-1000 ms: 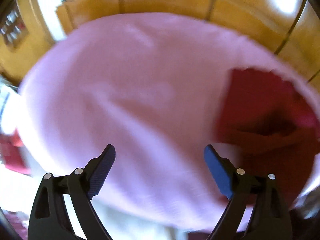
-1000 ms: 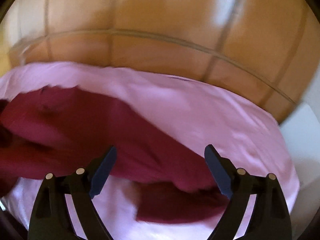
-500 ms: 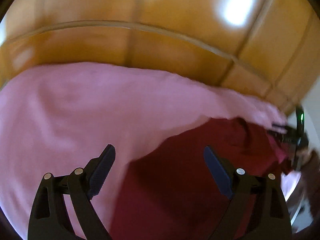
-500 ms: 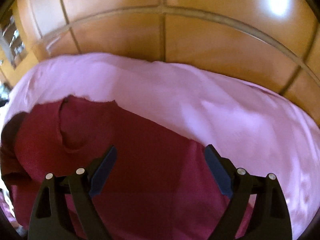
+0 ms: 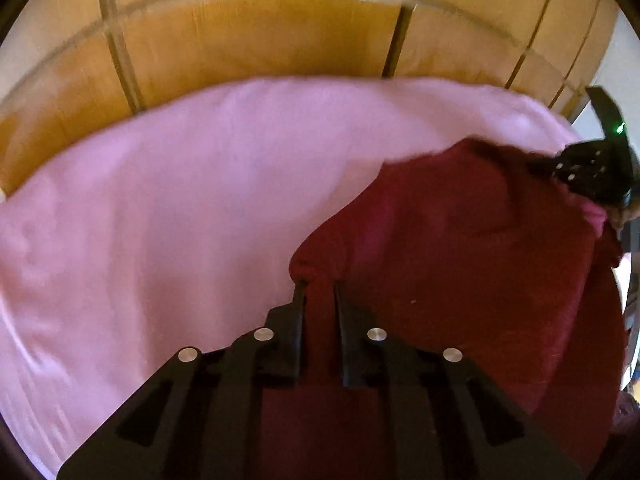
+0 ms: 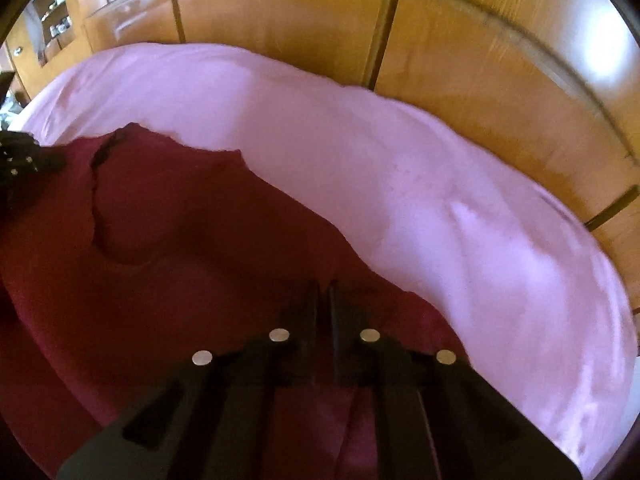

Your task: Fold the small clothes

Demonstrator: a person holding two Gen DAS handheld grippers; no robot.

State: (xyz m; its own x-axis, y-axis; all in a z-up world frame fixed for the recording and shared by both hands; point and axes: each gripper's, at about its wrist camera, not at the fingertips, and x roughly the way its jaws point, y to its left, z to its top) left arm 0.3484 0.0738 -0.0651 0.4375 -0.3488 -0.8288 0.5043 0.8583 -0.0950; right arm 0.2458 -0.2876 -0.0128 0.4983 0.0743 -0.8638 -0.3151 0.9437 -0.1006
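Note:
A dark red garment [image 5: 460, 248] lies spread on a pink sheet [image 5: 180, 200]. My left gripper [image 5: 319, 286] points down at the garment's left edge. Its jaws are closing, with a bunched fold of red cloth pinched between the tips. In the right wrist view the same garment [image 6: 180, 248] fills the lower left, its neck opening toward the upper left. My right gripper [image 6: 322, 286] is shut on the red cloth near the garment's right edge. Each view catches the other gripper at its side: the right gripper [image 5: 588, 168] and the left gripper [image 6: 24, 160].
The pink sheet [image 6: 440, 200] covers a soft surface that ends against glossy wooden panels [image 5: 260, 32] at the back, also in the right wrist view as wooden panels [image 6: 480, 40]. Shelves with small items [image 6: 56, 24] show at the far upper left.
Both grippers came down over the red garment and went from wide open to closed on its cloth. The left one swung right from the bare sheet to the garment's edge.

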